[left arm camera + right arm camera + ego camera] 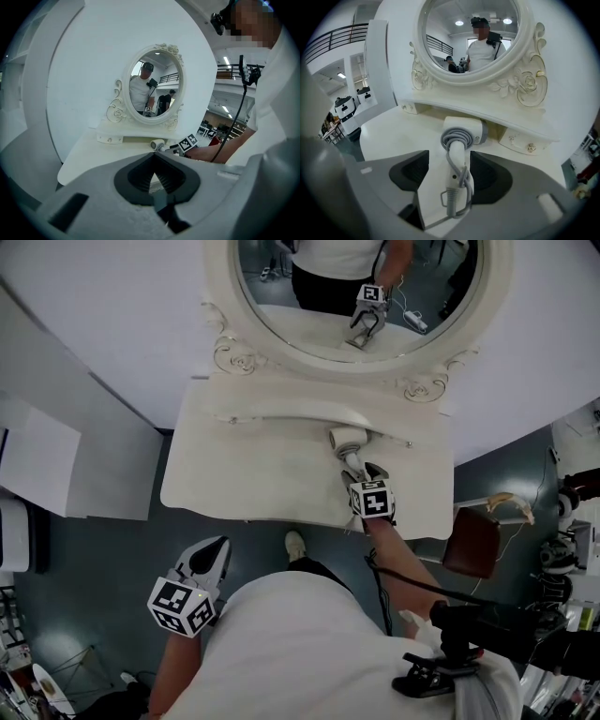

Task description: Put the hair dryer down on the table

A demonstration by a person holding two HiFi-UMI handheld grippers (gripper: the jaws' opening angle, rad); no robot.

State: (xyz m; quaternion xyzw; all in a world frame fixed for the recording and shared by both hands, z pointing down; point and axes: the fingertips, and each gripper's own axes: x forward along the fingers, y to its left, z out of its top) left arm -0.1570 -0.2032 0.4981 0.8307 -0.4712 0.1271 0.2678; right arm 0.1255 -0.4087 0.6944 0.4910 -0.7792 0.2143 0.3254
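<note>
The white hair dryer (349,439) lies on the cream dressing table (244,474), its head toward the mirror and its grey cord wound round the handle. My right gripper (362,471) stands open around the handle; in the right gripper view the hair dryer (461,133) rests on the table (393,136), and both pads of the right gripper (449,161) stand apart from the handle. My left gripper (218,545) hangs low off the table's front left, shut and empty. The left gripper view shows the left gripper (153,157) facing the table (103,154) and the hair dryer (157,144).
An ornate oval mirror (309,296) stands at the table's back on a raised shelf (487,117) with a small drawer knob (529,147). A brown seat (472,542) stands right of the table. White panels (37,465) stand at the left.
</note>
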